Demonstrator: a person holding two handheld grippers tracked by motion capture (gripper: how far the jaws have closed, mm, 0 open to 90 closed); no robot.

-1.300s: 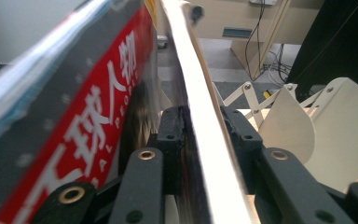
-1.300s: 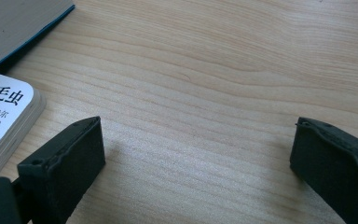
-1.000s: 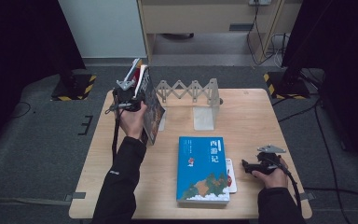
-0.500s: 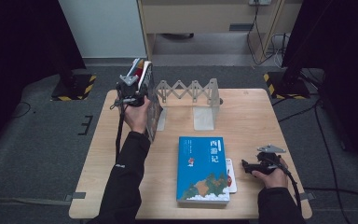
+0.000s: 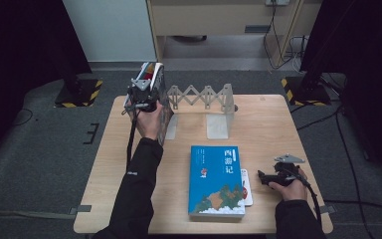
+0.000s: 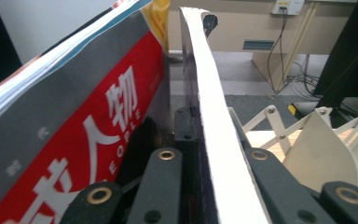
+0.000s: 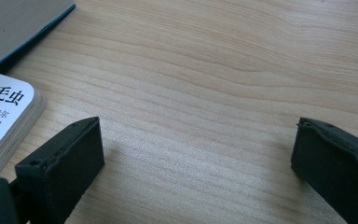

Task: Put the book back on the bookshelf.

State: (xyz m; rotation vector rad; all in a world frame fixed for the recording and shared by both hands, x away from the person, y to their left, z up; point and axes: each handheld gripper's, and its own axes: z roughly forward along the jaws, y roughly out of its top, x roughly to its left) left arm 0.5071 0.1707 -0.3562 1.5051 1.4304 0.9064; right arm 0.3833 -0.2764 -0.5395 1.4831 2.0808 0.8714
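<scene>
- Left tongs: clenched on a thin, dark-covered book, white page edge upright between them.
- Right tongs: released over pale wood-grain tabletop.

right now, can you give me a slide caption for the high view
Left gripper stands a book upright at the expanding metal bookend rack; blue book lies flat, right gripper open.
</scene>
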